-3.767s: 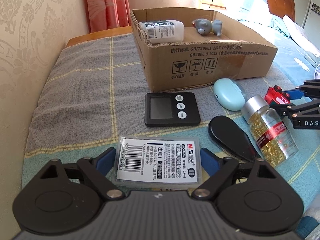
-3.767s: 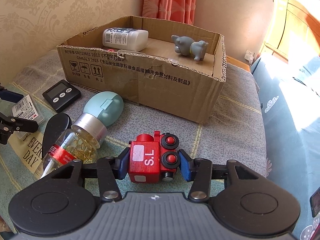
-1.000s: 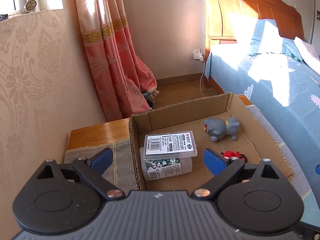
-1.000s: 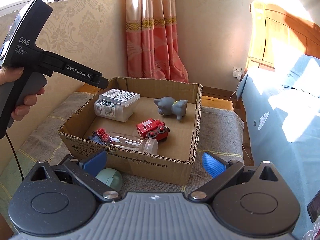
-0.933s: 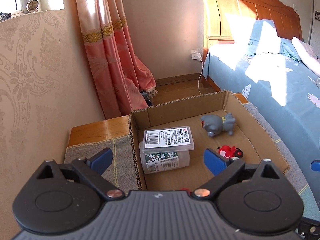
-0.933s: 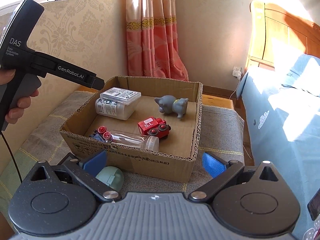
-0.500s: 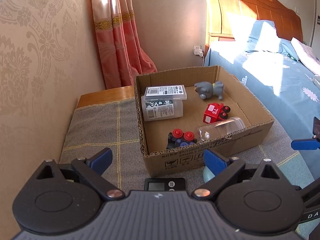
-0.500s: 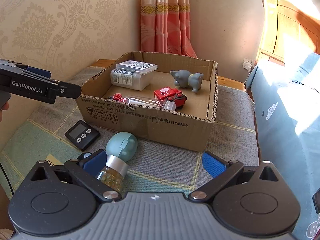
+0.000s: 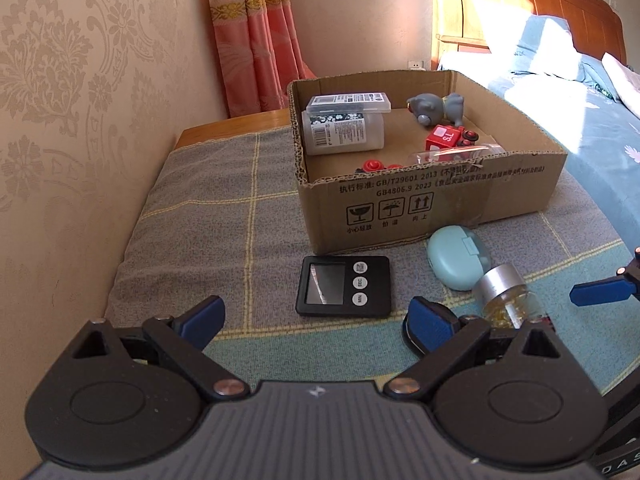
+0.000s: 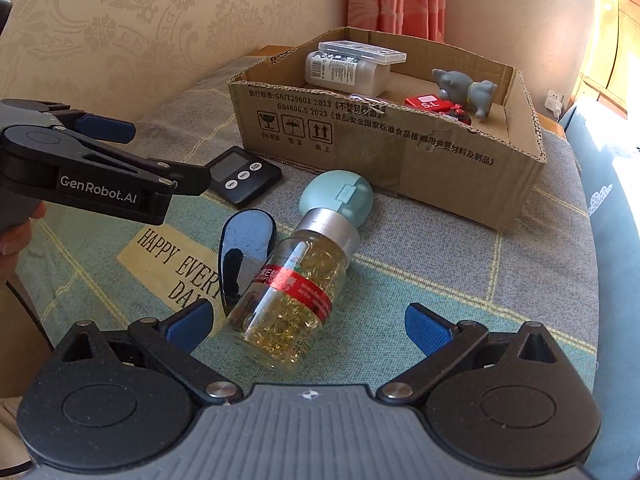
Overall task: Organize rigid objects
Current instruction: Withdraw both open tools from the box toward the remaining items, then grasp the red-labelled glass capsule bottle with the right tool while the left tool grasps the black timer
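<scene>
Cardboard box: we saw the open brown cardboard box point(image 10: 400, 152) at 12 o'clock on the grey checked blanket point(image 9: 208, 216).
Box contents: we counted a white plastic bottle point(image 9: 342, 134) lying on its side with a clear flat plastic case point(image 9: 347, 103) on top of it, a grey toy animal point(image 9: 436, 108), a red wooden toy train point(image 9: 446, 138) and a clear empty bottle point(image 9: 452, 155); small red-knobbed pieces point(image 9: 374, 166) near the front wall we could not make out.
Capsule bottle: we found the clear glass bottle of yellow capsules point(image 10: 292, 292), silver cap and red label, lying on its side outside the box, its base between our right tongs.
Neighbours: its cap touched the pale teal oval case point(image 10: 338, 198) at 12 o'clock; a glossy black oval case point(image 10: 244, 252) lay against it at 9 o'clock.
Timer: we saw the black square digital timer point(image 9: 344, 286) flat on the blanket, at 12 o'clock from our left tongs.
Left gripper point(image 9: 318, 320): we held it with tongs wide apart, empty, above the blanket.
Right gripper point(image 10: 308, 328): we held it with tongs wide apart, not touching the capsule bottle.
</scene>
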Tool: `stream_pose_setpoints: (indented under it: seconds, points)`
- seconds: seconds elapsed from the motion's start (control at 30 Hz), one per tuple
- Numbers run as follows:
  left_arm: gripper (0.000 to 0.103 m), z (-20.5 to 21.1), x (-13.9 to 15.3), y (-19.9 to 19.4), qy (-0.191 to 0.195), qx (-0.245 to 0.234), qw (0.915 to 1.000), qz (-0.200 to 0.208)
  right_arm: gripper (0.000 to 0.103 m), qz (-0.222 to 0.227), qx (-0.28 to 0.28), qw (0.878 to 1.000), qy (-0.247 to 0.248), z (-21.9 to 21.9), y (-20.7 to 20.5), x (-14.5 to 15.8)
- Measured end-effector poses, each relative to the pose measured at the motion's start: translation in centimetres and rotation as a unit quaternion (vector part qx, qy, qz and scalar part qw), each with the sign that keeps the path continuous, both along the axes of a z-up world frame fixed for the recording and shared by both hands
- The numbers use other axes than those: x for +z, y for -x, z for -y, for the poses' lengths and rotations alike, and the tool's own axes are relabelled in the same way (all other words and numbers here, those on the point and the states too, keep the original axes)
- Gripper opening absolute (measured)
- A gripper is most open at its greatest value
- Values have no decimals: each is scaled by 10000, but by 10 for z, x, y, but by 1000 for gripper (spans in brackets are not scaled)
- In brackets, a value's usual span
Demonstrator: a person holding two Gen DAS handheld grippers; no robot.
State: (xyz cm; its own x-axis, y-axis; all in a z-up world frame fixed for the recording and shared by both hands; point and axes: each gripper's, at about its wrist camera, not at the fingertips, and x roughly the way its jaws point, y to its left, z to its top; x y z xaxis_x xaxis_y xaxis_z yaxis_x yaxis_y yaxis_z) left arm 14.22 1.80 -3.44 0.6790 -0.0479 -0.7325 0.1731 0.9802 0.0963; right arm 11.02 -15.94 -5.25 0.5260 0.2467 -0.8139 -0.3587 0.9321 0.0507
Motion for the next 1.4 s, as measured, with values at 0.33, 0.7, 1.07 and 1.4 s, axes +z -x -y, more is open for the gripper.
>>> stream_pose_setpoints:
  seconds: [0.33, 0.7, 1.07, 1.4]
  points:
    - [98, -10, -6, 5, 91, -27, 9999, -59, 103, -157, -502, 9982, 288, 18, 3, -9]
    - [98, -16, -6, 5, 220, -39, 9997, -18, 103, -215, -1263, 9912, 347, 57, -2, -8]
    - [98, -33, -2, 8, 247, 143, 9996, 63, 103, -203, -820, 9957, -386, 7, -18, 5]
    - [98, -28, -8, 2, 242, -20, 9997, -33, 103, -110, -1306, 9905, 415, 7, -25, -13]
